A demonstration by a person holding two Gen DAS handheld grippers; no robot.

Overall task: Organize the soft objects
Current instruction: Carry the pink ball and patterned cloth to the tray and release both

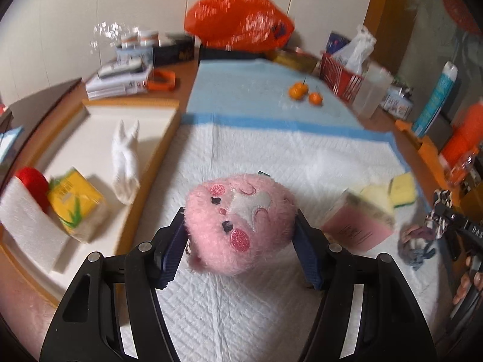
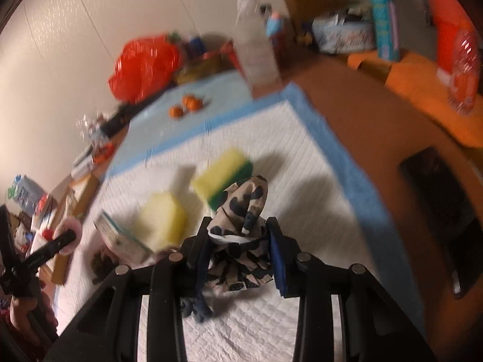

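Left gripper (image 1: 240,226) is pinching the pink plush (image 1: 238,220) at frame centre, fingers (image 1: 173,250) pressing its two sides so the fur is bulging between them. The plush is riding just above the white pad (image 1: 271,157), which looks like a carry toward the tray (image 1: 157,138) at left, my guess since other soft goods are already sitting there: white cloth (image 1: 125,163), tissue pack (image 1: 77,205), red item (image 1: 33,181).

Right gripper (image 2: 238,241) is pinching a spotted scrunchie (image 2: 244,211) at lower centre of its view, fingers nearly together on the thin fabric, which is bunching up and hanging below. A dark scrunchie (image 2: 196,307) is dangling beneath.

Still lying on the pad: two sponges (image 2: 223,175) and a pink packet (image 1: 359,226), mid-frame. Tangerines (image 1: 305,93) are sitting on the blue sheet at the far end, probably not part of the sort.
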